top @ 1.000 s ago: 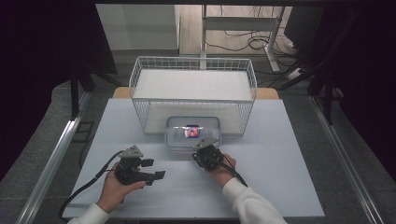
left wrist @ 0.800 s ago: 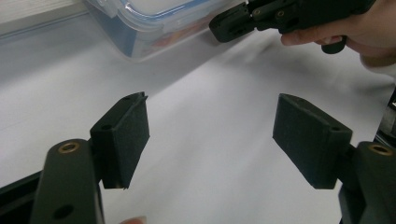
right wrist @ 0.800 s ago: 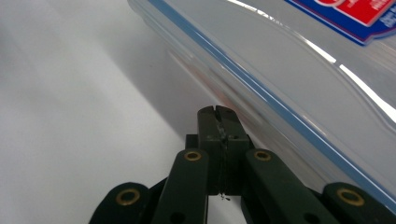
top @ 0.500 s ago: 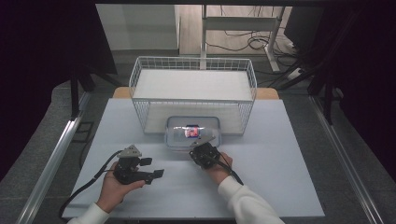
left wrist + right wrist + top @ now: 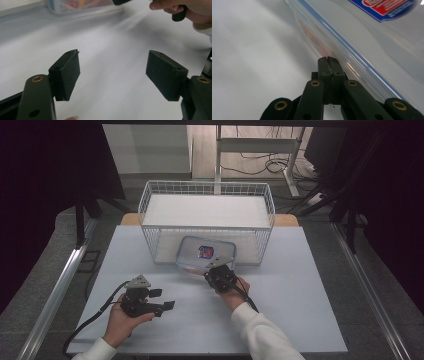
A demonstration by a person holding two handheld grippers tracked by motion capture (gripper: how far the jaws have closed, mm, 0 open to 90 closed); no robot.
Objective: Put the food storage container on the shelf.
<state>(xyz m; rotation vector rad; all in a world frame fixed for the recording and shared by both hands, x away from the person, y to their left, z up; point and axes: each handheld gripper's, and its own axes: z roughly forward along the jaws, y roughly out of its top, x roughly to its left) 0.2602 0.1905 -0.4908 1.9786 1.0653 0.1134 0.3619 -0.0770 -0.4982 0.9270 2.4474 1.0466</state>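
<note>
Two grippers are in play, and we judge the step in hand to be nudging the clear lidded container with the right gripper. That container sits on the table, just in front of the wire basket, and its near edge is at the right gripper's tip. In the right gripper view the fingers are pressed together with nothing between them, their tip at the container's side just under the lid rim; whether it touches we cannot tell. We should keep the tip low against the wall, below the rim, and push slowly and squarely so the box slides rather than pivots or tips. The left gripper rests well apart, fingers spread and empty; we could bring it alongside to steady the box.
</note>
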